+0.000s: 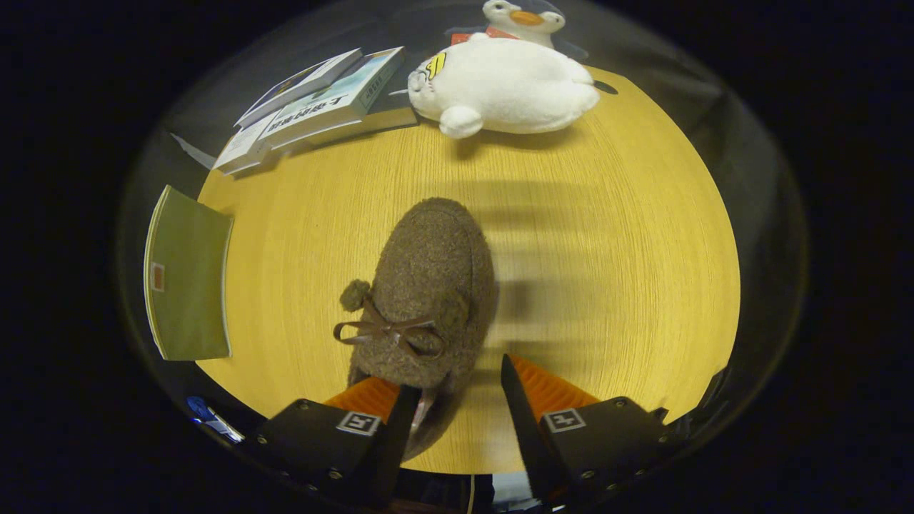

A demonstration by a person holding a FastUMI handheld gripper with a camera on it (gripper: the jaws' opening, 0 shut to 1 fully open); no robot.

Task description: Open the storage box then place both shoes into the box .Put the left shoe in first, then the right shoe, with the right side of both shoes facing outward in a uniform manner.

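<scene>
The gripper (pixel 457 389) stands wide open at the bottom of the frame. The brown fuzzy shoe (pixel 432 300) lies mid-frame on the wooden table (pixel 607 250), its heel reaching between the fingers, beside the left one.

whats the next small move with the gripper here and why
Probably ease the gripper forward and a touch left, then close. Its fingers are open, and the brown shoe lies just ahead with its heel end reaching between them, close to the left finger and apart from the right one. Centring first should let both fingers press evenly on the heel.
</scene>
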